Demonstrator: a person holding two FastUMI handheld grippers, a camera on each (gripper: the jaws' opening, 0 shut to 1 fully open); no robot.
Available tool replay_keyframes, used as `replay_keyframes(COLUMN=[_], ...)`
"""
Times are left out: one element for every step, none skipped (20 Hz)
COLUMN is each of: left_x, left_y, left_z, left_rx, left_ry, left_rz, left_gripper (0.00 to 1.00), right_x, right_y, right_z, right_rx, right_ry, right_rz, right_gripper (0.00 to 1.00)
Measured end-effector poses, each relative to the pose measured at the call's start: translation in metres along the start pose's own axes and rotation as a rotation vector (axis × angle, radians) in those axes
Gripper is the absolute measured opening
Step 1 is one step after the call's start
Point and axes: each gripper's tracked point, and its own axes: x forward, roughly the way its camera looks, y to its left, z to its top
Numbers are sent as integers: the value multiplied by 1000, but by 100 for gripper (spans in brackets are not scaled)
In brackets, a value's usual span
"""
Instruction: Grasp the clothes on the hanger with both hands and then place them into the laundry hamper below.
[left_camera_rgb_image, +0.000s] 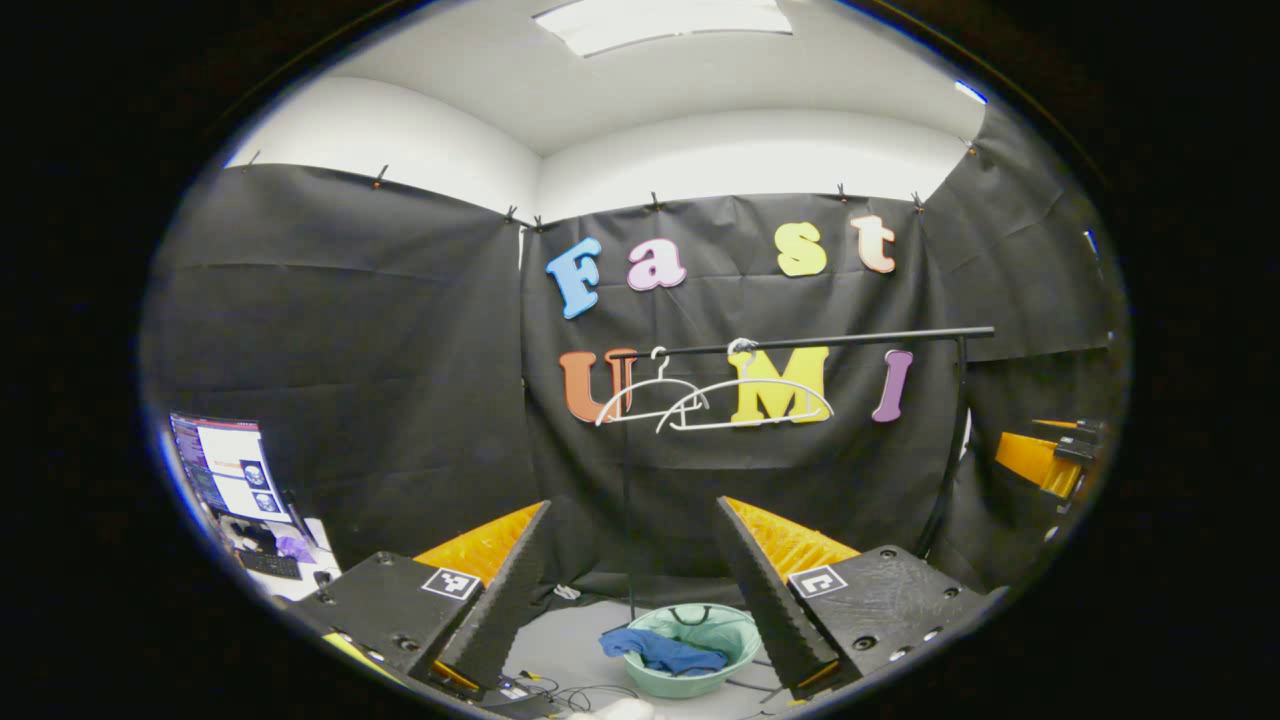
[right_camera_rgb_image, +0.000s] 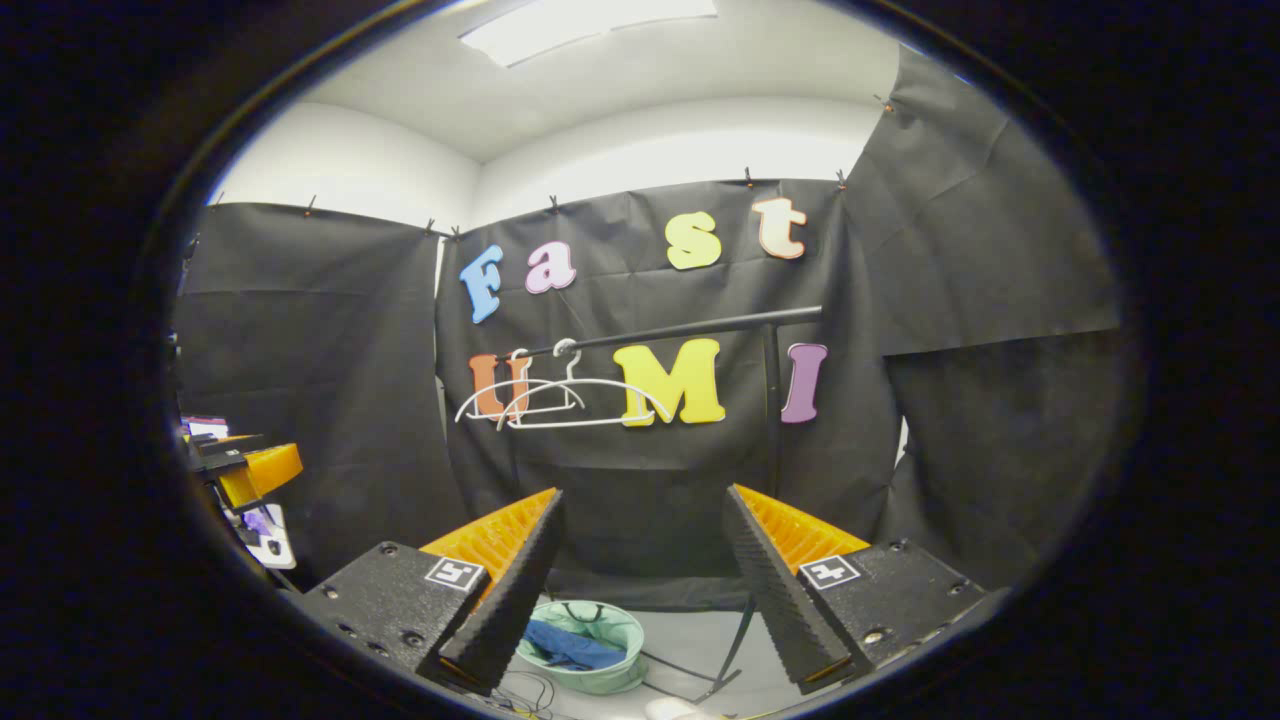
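The black clothes rail (left_camera_rgb_image: 800, 342) served as the landmark: two bare white hangers (left_camera_rgb_image: 745, 405) hung side by side from it, against the black cloth wall. Below the rail, on the grey floor (left_camera_rgb_image: 570, 650), stood the pale green laundry hamper (left_camera_rgb_image: 735, 665), and a blue garment (left_camera_rgb_image: 665, 652) lay in it, draped partly over its near rim. In the left gripper view the left gripper (left_camera_rgb_image: 632, 655) was held well back from the rail with its jaws spread wide and nothing between them, the hamper showing in the gap. In the right gripper view the right gripper (right_camera_rgb_image: 640, 655) was likewise wide apart and empty, pointing toward the rail (right_camera_rgb_image: 680, 328), with the hangers (right_camera_rgb_image: 560, 405) on it and the hamper (right_camera_rgb_image: 610, 675) with the blue garment (right_camera_rgb_image: 570, 647) beneath. Off to the left of the rail in the left gripper view a monitor (left_camera_rgb_image: 230, 470) stood on a surface (left_camera_rgb_image: 300, 580), beside a keyboard (left_camera_rgb_image: 268, 565). Thin cables (left_camera_rgb_image: 580, 692) trailed on the floor near the hamper.
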Motion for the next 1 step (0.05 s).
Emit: replay_keyframes(left_x=[-5], left_y=[2], left_z=[2], left_rx=[-3], left_ry=[-5], left_rz=[-3], left_gripper=[100], right_x=[-3], right_y=[2], right_z=[5], right_rx=[-1], right_ry=[-7], right_rz=[2], right_gripper=[99])
